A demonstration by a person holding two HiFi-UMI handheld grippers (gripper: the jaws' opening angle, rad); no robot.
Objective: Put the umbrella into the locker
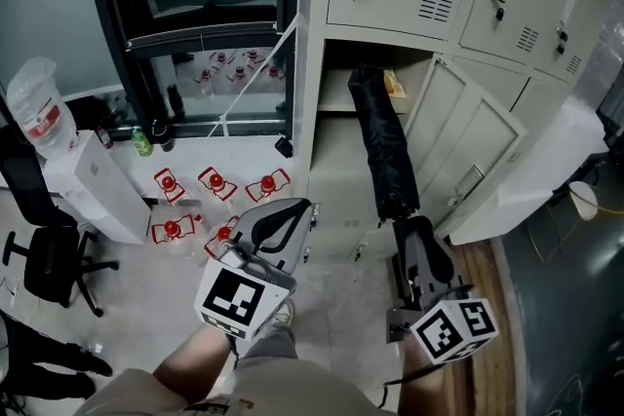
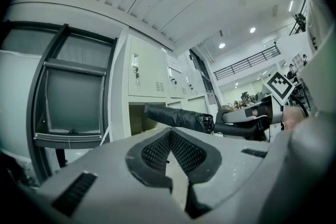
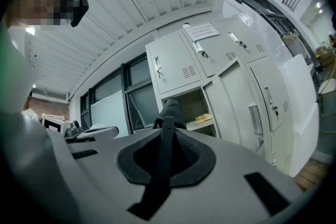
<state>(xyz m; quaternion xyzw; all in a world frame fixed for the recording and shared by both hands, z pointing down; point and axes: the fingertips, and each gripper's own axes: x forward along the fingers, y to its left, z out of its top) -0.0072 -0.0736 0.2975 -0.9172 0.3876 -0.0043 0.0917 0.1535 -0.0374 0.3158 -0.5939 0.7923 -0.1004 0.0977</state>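
Umbrella (image 1: 385, 141), black and folded, sticks straight out ahead of the right gripper (image 1: 417, 234), whose jaws are pinched on its handle end. The right gripper view shows a dark strip of it clamped between the pads. Long axis runs from the fingers to the open compartment (image 1: 341, 102) of the locker (image 1: 314, 34). Far tip is at the mouth of the opening and looks just inside, but depth is unclear. Axis lines up with the opening, so the coming move is probably a push along that axis, then a release. Yellowish thing (image 1: 395, 85) lies on the shelf inside, right of the tip, and might get bumped. Open door (image 1: 468, 151) hangs on the right, apart from the umbrella. Left gripper (image 1: 292, 214) sits off to the left, fingertips together with nothing between, not touching the umbrella. Right gripper is the one doing the job.
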